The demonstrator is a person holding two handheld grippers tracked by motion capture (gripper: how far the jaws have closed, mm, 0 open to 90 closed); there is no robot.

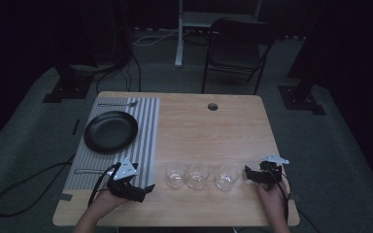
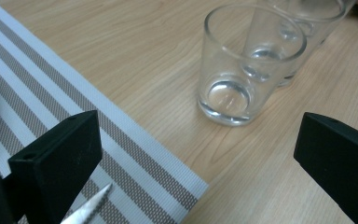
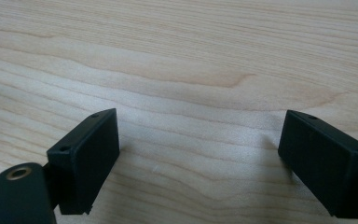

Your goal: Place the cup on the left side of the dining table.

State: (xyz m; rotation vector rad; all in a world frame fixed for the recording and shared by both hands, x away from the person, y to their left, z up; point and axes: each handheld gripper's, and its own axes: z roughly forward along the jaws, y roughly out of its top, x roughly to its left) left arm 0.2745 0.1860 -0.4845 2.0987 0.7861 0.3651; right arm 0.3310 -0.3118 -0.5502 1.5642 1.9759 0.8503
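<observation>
approach step, nothing held. my left gripper (image 1: pixel 148 188) has its jaws wide apart, aimed at the nearest glass (image 2: pixel 242 70), first of three in a row near the front edge of the table (image 1: pixel 223 126). right gripper (image 1: pixel 247 171) also spread, over bare wood. next: ease left forward to straddle that glass.
</observation>
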